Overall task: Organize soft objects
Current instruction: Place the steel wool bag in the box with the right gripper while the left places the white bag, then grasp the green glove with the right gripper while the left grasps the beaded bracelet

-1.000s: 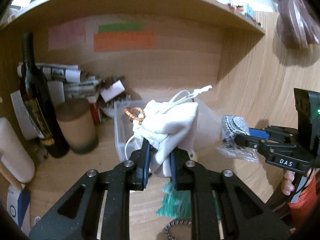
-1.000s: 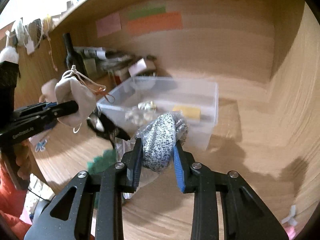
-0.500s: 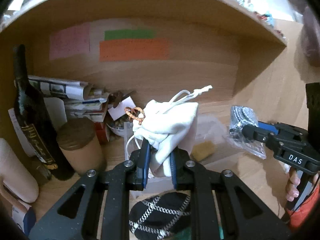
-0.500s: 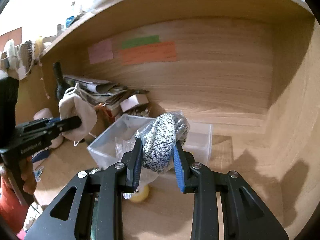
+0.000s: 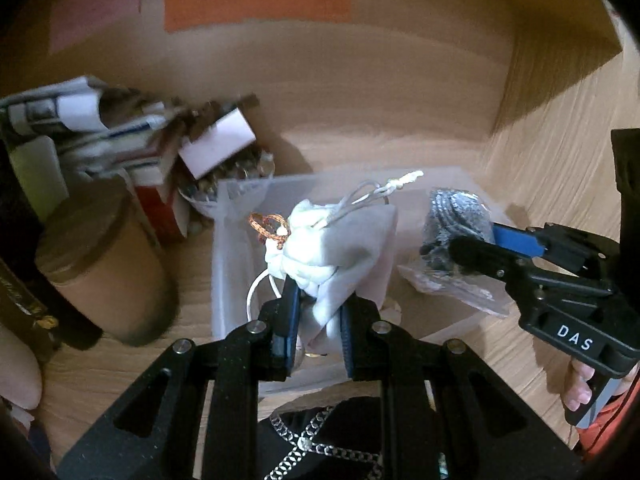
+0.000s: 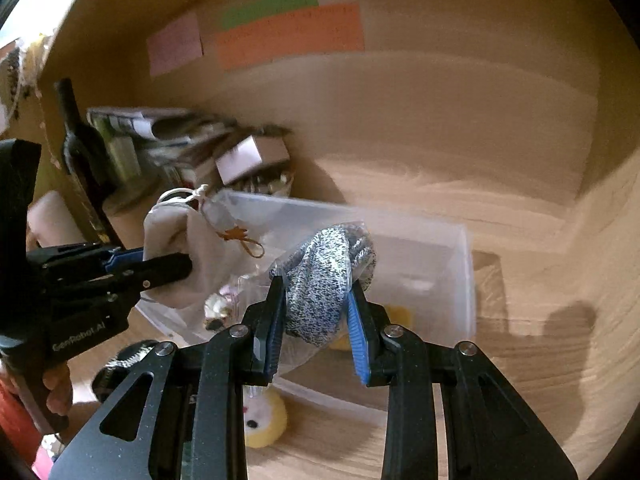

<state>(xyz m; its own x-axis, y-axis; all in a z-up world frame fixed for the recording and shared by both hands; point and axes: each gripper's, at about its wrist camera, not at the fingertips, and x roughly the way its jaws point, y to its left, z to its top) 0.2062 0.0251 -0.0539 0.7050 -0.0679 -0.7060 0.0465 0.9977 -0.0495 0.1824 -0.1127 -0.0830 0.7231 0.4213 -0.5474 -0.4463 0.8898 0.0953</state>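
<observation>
My left gripper (image 5: 316,316) is shut on a white drawstring pouch (image 5: 336,248) with an orange cord, held over the left part of the clear plastic bin (image 5: 240,216). My right gripper (image 6: 316,312) is shut on a grey knitted item in a clear plastic bag (image 6: 324,276), held over the bin (image 6: 460,280). Each gripper shows in the other's view: the right one (image 5: 472,248) at the right, the left one (image 6: 176,264) at the left with the pouch (image 6: 188,248). A yellow sponge (image 6: 396,314) and small items lie inside the bin.
A brown canister (image 5: 104,264), a dark bottle (image 6: 80,140), rolled papers (image 5: 80,120) and a bowl of small items (image 5: 236,184) crowd the back left. A black patterned item (image 5: 332,444) and a yellow plush toy (image 6: 264,420) lie in front of the bin. Wooden walls enclose the shelf.
Both grippers have moved forward and tilted down over the bin, each still holding its object. The view is blurred from the motion.
</observation>
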